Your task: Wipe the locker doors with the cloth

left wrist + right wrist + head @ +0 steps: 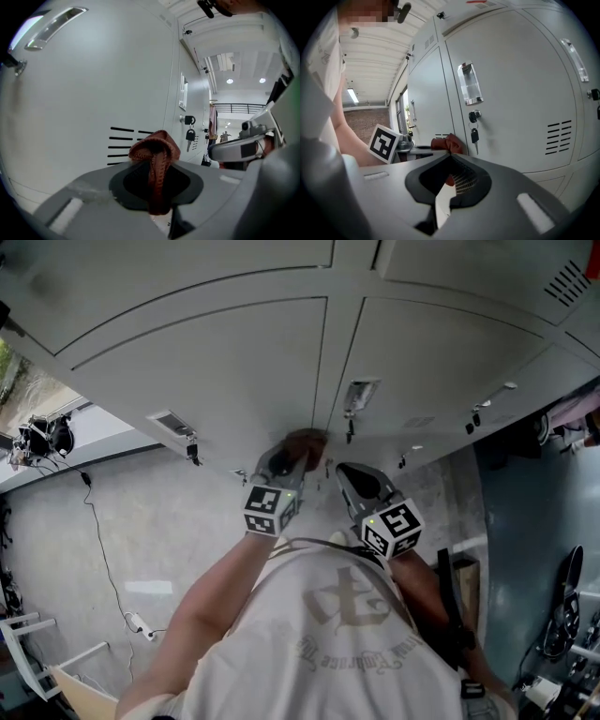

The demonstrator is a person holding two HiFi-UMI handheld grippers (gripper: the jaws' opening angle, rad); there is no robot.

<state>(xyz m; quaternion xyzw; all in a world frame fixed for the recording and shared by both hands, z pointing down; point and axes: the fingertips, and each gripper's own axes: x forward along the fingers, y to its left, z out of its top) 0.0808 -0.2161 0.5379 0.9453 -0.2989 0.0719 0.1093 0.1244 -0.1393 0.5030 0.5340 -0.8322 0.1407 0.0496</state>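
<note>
Pale grey locker doors (pixel 234 362) fill the head view. My left gripper (pixel 291 454) is shut on a reddish-brown cloth (pixel 306 441), which bunches against the door close to the seam between two lockers. In the left gripper view the cloth (pixel 157 159) hangs pinched between the jaws, in front of the door's vent slots (pixel 123 140). My right gripper (pixel 345 472) hovers just right of the left one, shut, with nothing in it. The right gripper view shows its jaws (pixel 451 154) meeting at the tips, the cloth (pixel 450 142) beyond them, and the neighbouring door (pixel 520 93).
Keys hang from locks on several doors (pixel 349 432) (pixel 474 135) (pixel 190 136). A cable (pixel 94 521) and power strip (pixel 141 622) lie on the floor at left, near a white frame (pixel 28 652). Clothes (pixel 572 413) and dark gear (pixel 562 596) are at right.
</note>
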